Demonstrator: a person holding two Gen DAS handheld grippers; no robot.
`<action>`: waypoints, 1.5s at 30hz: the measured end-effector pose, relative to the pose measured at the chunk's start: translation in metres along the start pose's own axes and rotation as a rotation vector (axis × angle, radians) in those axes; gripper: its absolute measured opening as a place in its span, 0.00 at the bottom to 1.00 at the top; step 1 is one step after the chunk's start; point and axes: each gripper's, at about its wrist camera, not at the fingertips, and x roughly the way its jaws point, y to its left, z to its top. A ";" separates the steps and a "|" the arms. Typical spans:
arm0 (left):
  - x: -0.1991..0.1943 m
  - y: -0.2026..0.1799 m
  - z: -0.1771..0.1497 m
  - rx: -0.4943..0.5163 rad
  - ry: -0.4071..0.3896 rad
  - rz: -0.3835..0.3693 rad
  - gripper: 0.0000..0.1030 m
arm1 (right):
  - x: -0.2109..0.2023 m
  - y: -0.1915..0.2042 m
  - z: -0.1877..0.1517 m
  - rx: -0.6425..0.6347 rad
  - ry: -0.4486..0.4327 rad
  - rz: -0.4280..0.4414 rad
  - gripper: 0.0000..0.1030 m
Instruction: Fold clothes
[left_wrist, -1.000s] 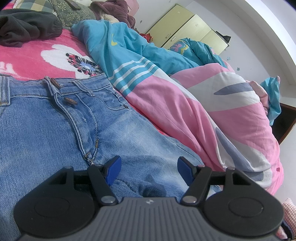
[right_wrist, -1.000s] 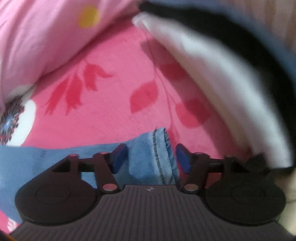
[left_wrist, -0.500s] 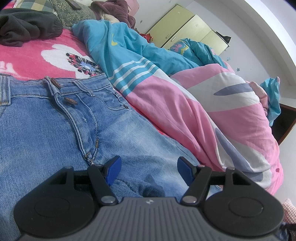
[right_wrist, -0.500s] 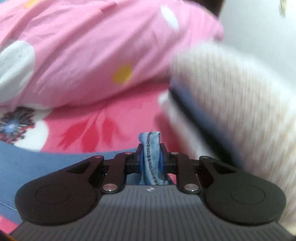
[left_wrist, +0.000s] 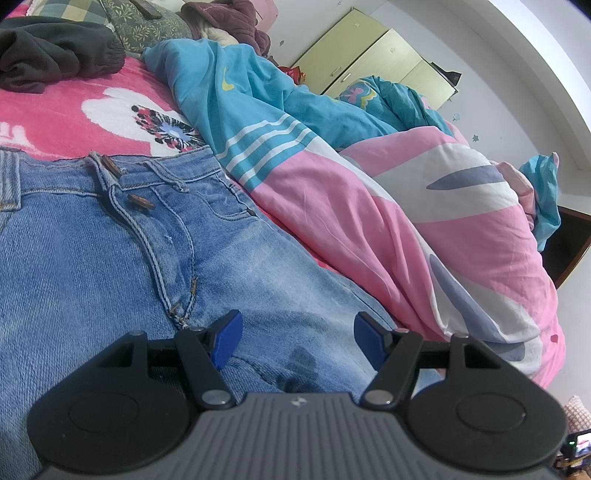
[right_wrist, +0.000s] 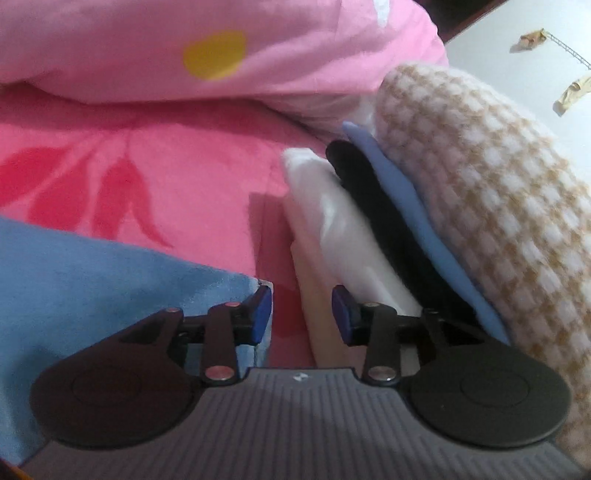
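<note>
Jeans (left_wrist: 122, 254) are lying flat on the pink floral blanket (left_wrist: 55, 118), waistband away, under the left gripper (left_wrist: 297, 338), whose jaws are standing wide and empty. The right gripper (right_wrist: 301, 314), jaws just reopening, is gripping nothing; a jeans edge is lying beside its left pad.

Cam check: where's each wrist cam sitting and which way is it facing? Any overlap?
Left wrist: on the left hand-held gripper, looking over the jeans toward the quilt and wardrobe; only its open fingers show.
Right wrist: on the right hand-held gripper, facing a stack of folded clothes; jaws have just been opening, nothing between them.
Shared: jeans, pink blanket, quilt.
</note>
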 end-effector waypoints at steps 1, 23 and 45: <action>0.000 0.000 0.000 0.000 0.000 0.000 0.66 | -0.010 -0.006 -0.002 0.028 -0.027 0.020 0.40; 0.001 0.002 0.001 -0.008 0.001 -0.004 0.66 | -0.023 -0.079 -0.126 1.274 0.175 0.641 0.02; 0.000 0.001 0.001 -0.006 0.006 0.000 0.66 | -0.139 -0.009 -0.044 0.400 -0.196 0.329 0.26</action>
